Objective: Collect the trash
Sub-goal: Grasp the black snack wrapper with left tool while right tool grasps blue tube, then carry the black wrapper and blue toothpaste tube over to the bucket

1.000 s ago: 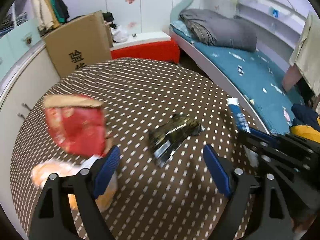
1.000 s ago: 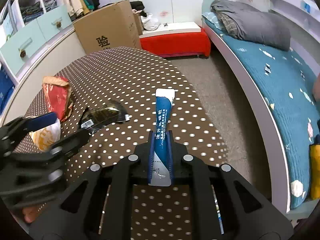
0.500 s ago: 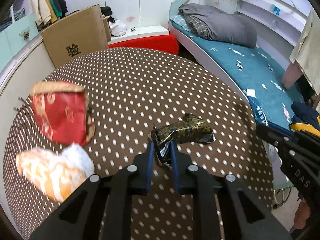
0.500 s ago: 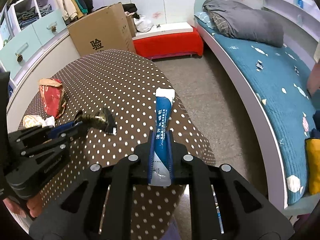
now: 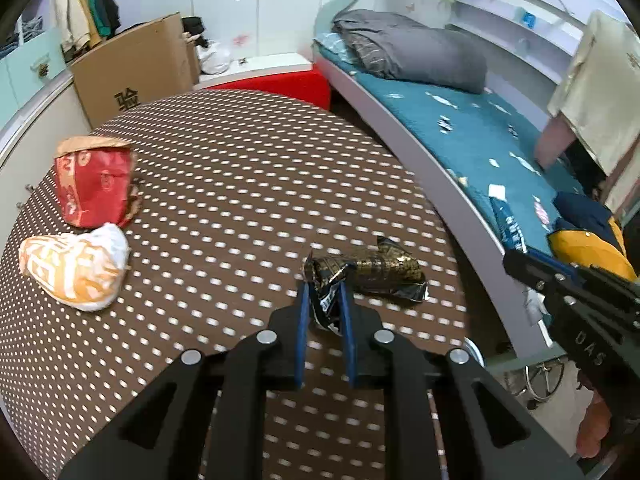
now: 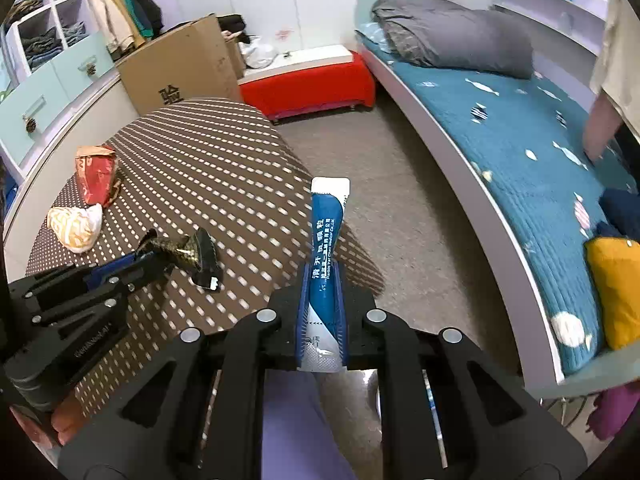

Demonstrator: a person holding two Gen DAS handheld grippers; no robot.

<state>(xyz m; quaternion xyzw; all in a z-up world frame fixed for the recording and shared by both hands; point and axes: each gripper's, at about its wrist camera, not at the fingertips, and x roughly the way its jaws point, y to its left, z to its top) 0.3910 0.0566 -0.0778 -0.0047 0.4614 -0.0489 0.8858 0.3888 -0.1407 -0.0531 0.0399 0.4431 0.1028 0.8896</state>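
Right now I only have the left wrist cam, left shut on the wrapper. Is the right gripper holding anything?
Observer: Yes. The right gripper is shut on a blue sachet, whose white end sticks out well past the fingertips.
Operator: What's under the sachet?
Observer: Its tip lines up with the table edge, with grey floor just beyond.
Operator: Any bin on that side?
Observer: None shows in the right wrist view. Between the table and the bed I see only floor.
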